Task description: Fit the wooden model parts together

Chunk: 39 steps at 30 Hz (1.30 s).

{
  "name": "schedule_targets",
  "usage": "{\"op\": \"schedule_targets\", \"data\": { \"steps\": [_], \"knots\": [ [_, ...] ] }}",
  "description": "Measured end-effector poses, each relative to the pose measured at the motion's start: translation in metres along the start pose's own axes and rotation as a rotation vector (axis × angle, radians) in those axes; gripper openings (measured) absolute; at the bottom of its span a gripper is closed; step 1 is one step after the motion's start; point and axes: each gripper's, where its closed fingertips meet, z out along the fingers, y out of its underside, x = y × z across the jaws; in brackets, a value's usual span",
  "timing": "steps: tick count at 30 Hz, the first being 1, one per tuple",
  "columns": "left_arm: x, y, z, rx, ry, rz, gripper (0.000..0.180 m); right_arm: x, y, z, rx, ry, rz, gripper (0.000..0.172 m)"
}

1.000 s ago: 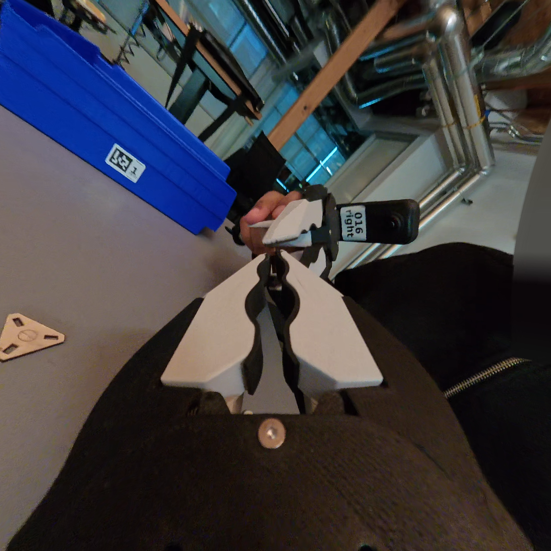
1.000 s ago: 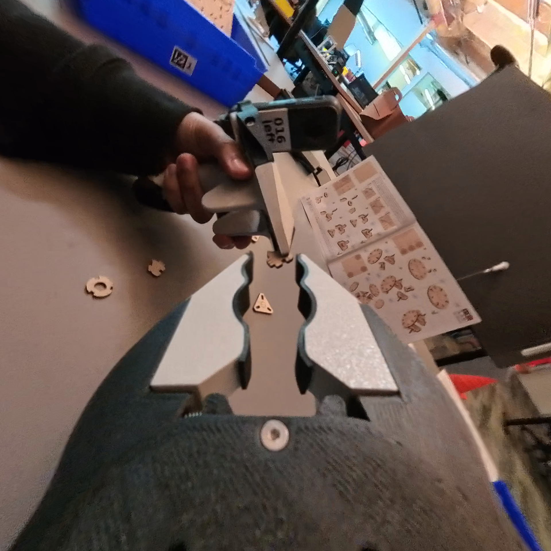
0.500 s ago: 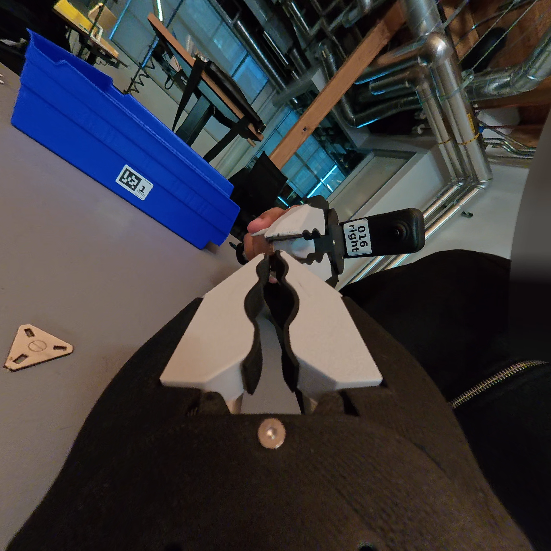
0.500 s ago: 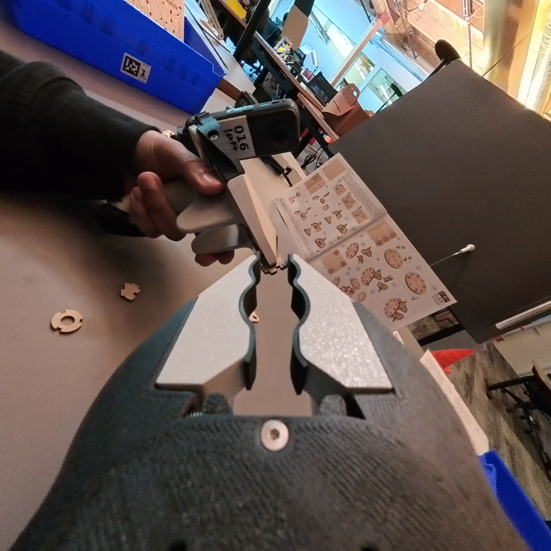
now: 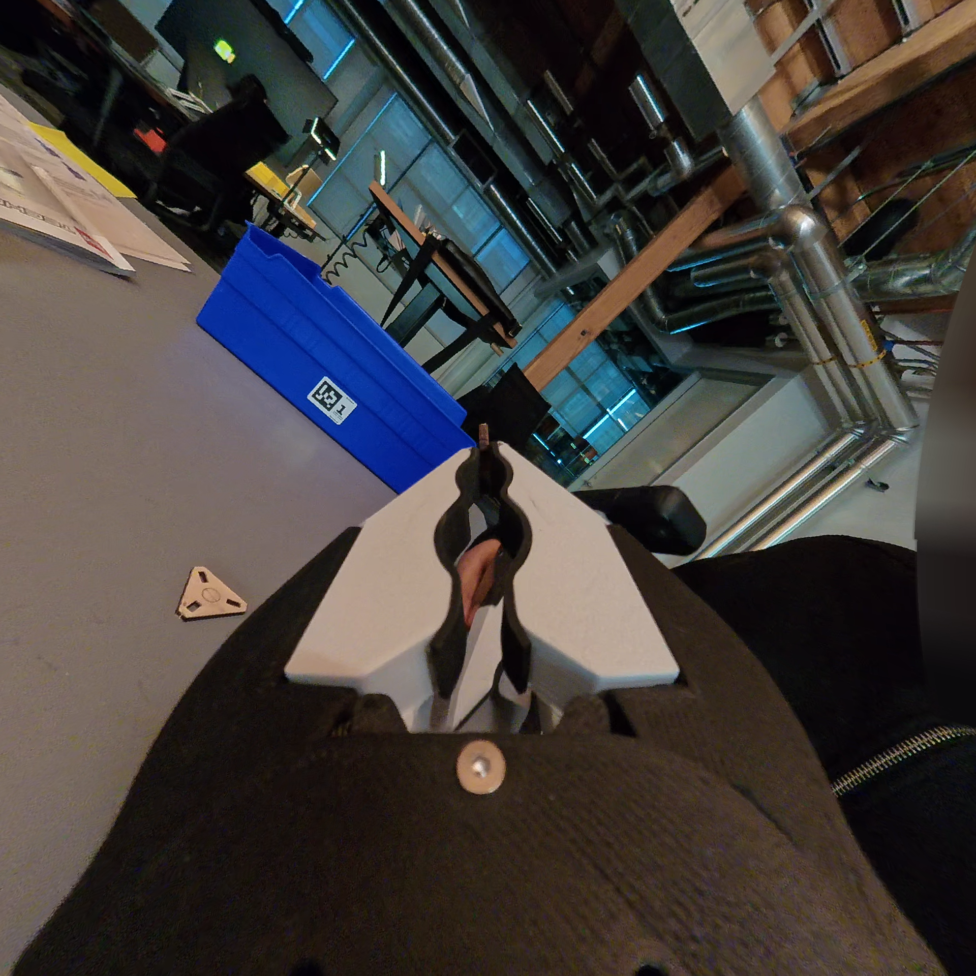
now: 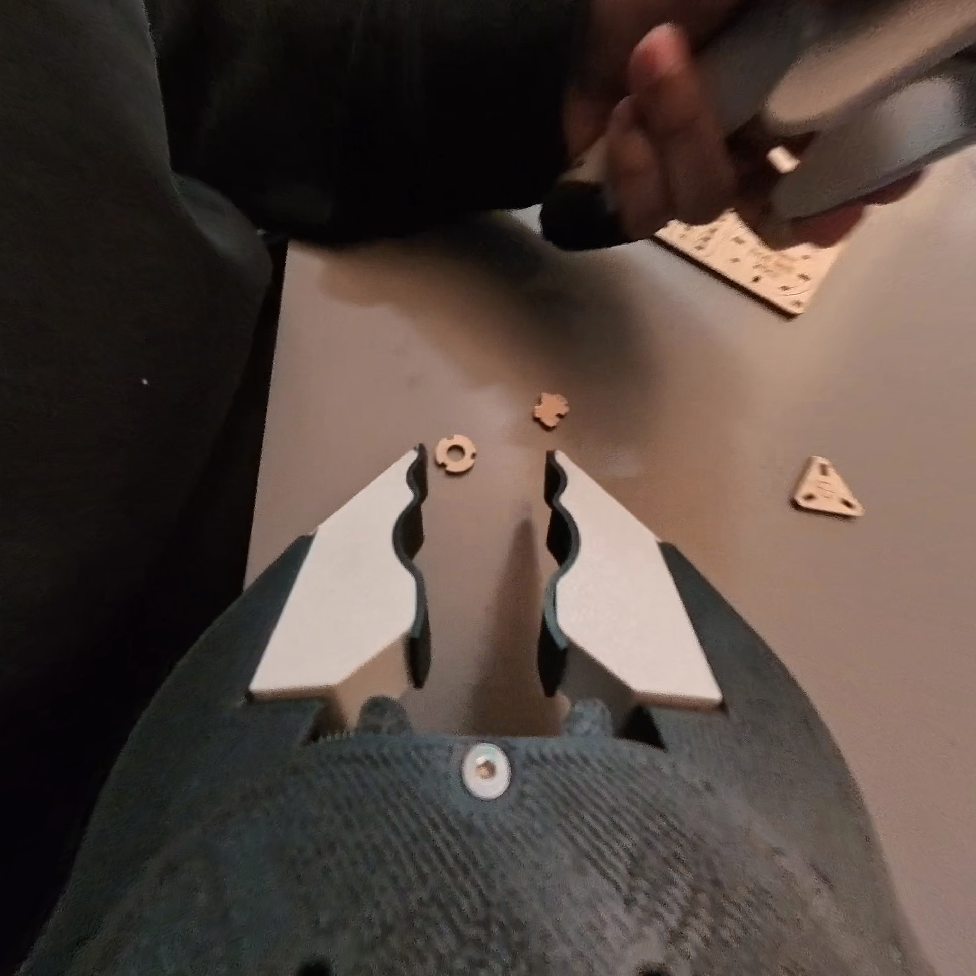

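Wooden sliver (image 5: 483,436), thin and brown: pinched at the very tips of the left gripper (image 5: 485,450), whose jaws are pressed together on it. Its long axis runs straight forward along the fingers, the free end poking just past the tips, seen edge-on; its outline cannot be told.

Blue plastic bin (image 5: 338,364): ahead and left of the left gripper's tips, on the grey table (image 5: 105,475). Bears a white sticker (image 5: 331,400) with a black square code and a digit.

Plywood triangle plate (image 5: 210,602): flat on the table, left of the left gripper's fingers, apart from them; three slots and a round centre mark.

Printed sheets (image 5: 58,211): far ahead-left, writing too blurred to tell.

Right gripper (image 6: 485,458): jaws spread wide, nothing between the pads, tips tilted down over the table.

Plywood ring (image 6: 455,454), notched rim: just beside the inner side of the right gripper's left fingertip, lying flat, apart from the pad.

Small lobed plywood piece (image 6: 550,411): a little ahead of the tips, towards the right finger.

Perforated plywood sheet (image 6: 750,264): far ahead-right, partly under a hand (image 6: 665,158) on a blurred grey handle; dark sleeve (image 6: 317,105) across the top.

View differences: only the right wrist view shows the ring, the lobed piece and the sheet; only the left wrist view shows the bin, the printed sheets and the sliver. A triangle plate (image 6: 826,488) appears in both.
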Motion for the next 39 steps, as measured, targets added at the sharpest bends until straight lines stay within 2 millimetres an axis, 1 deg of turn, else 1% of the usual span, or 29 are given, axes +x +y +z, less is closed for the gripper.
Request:
{"op": "schedule_targets", "data": {
  "steps": [3, 4, 6, 8, 9, 11, 12, 14, 16, 18, 19, 20, 21, 23, 24, 26, 27, 31, 35, 39],
  "knots": [
    [0.001, -0.001, 0.0, 0.007, 0.011, -0.003, 0.001, -0.011, 0.006, 0.014, -0.058, -0.106, 0.009, 0.044],
    [0.001, -0.001, 0.0, 0.008, 0.012, -0.003, 0.001, -0.013, 0.008, 0.018, -0.077, -0.136, 0.013, 0.039],
    [0.002, -0.003, -0.002, 0.01, 0.012, 0.002, 0.001, -0.014, 0.006, 0.021, -0.077, -0.165, -0.015, 0.015],
    [0.001, -0.005, -0.004, 0.007, -0.002, 0.027, 0.001, -0.007, 0.004, 0.022, -0.078, -0.135, -0.047, 0.015],
    [0.0, -0.006, -0.005, -0.001, -0.021, 0.053, 0.001, 0.003, 0.001, 0.021, -0.062, -0.09, -0.073, 0.015],
    [-0.003, -0.007, -0.01, -0.035, -0.089, 0.142, 0.002, 0.027, -0.024, 0.007, 0.071, 0.021, -0.132, 0.015],
    [-0.007, -0.008, -0.013, -0.059, -0.135, 0.203, 0.002, 0.044, -0.037, -0.004, 0.13, 0.074, -0.127, 0.014],
    [-0.017, -0.007, -0.022, -0.121, -0.232, 0.315, 0.002, 0.08, -0.055, -0.025, 0.207, 0.141, -0.089, 0.014],
    [-0.025, -0.001, -0.031, -0.191, -0.287, 0.383, 0.002, 0.114, -0.064, -0.039, 0.258, 0.126, 0.018, 0.015],
    [-0.033, 0.008, -0.037, -0.267, -0.323, 0.433, 0.002, 0.134, -0.068, -0.041, 0.294, 0.008, 0.154, 0.014],
    [-0.037, 0.013, -0.039, -0.298, -0.341, 0.456, 0.002, 0.14, -0.067, -0.039, 0.304, -0.038, 0.177, 0.014],
    [-0.04, 0.017, -0.04, -0.32, -0.353, 0.473, 0.002, 0.141, -0.066, -0.035, 0.311, -0.067, 0.153, 0.014],
    [-0.041, 0.02, -0.039, -0.336, -0.354, 0.48, 0.002, 0.137, -0.061, -0.029, 0.294, -0.099, 0.139, 0.014],
    [-0.041, 0.025, -0.036, -0.354, -0.346, 0.468, 0.003, 0.117, -0.047, -0.018, 0.239, -0.197, 0.159, 0.014],
    [-0.042, 0.029, -0.034, -0.365, -0.342, 0.455, 0.003, 0.111, -0.039, -0.014, 0.214, -0.215, 0.169, 0.014],
    [-0.045, 0.038, -0.032, -0.405, -0.331, 0.42, 0.003, 0.103, -0.021, -0.008, 0.18, -0.254, 0.21, 0.014],
    [-0.047, 0.043, -0.032, -0.43, -0.324, 0.408, 0.003, 0.1, -0.017, -0.008, 0.185, -0.286, 0.239, 0.014],
    [-0.051, 0.067, -0.03, -0.549, -0.288, 0.37, 0.004, 0.1, -0.019, -0.018, 0.222, -0.388, 0.336, 0.014],
    [-0.053, 0.071, -0.03, -0.565, -0.278, 0.323, 0.004, 0.096, -0.019, -0.018, 0.214, -0.422, 0.36, 0.014],
    [-0.053, 0.081, -0.029, -0.628, -0.271, 0.323, 0.004, 0.097, -0.019, -0.014, 0.206, -0.428, 0.403, 0.014]
  ]
}}
